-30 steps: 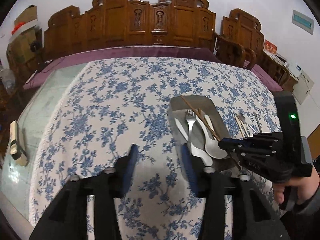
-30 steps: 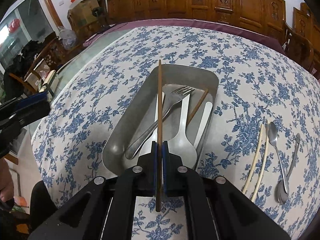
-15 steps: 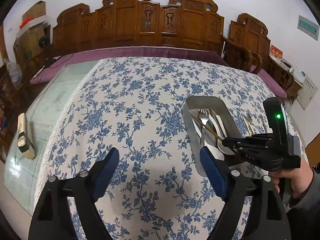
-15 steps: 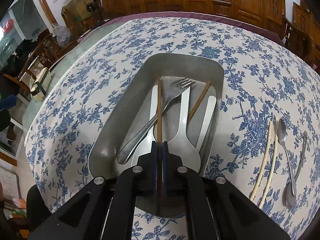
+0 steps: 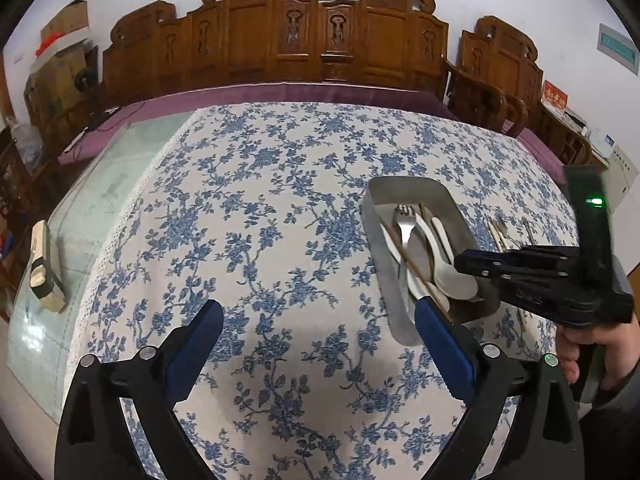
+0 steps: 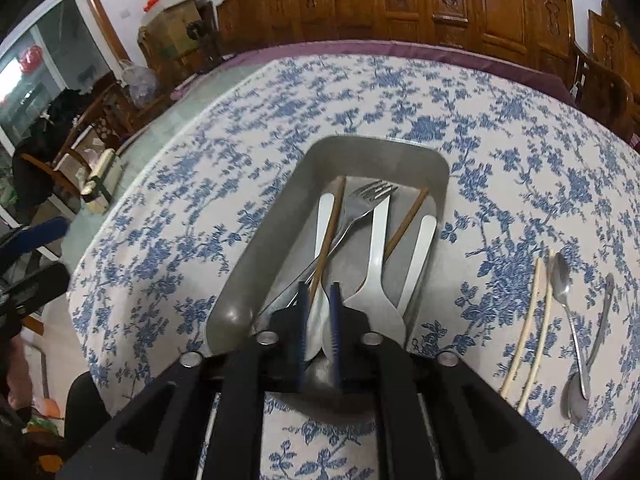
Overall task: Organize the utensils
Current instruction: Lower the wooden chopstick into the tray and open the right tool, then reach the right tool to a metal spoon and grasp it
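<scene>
A metal tray (image 6: 260, 240) on the flowered tablecloth holds white spoons (image 6: 376, 260), a metal fork (image 6: 372, 196) and two brown chopsticks. One brown chopstick (image 6: 330, 224) lies slanted in the tray with its near end just inside the tips of my right gripper (image 6: 320, 292). Those jaws are opening and the pads no longer press on it. In the left wrist view the right gripper (image 5: 480, 264) hovers over the tray's near end (image 5: 400, 188). My left gripper (image 5: 318, 312) hangs over bare cloth left of the tray, its jaws opening wide with nothing between them.
Right of the tray lie two cream chopsticks (image 6: 532, 320), a metal spoon (image 6: 568, 300) and another metal utensil (image 6: 600, 320). A wooden block (image 5: 44, 272) rests on the glass table top at the left. Carved wooden chairs (image 5: 320, 40) line the far side.
The right gripper lowered the brown chopstick into the tray and its jaws parted, leaving the chopstick lying there. The left gripper's jaws spread from half open to wide.
</scene>
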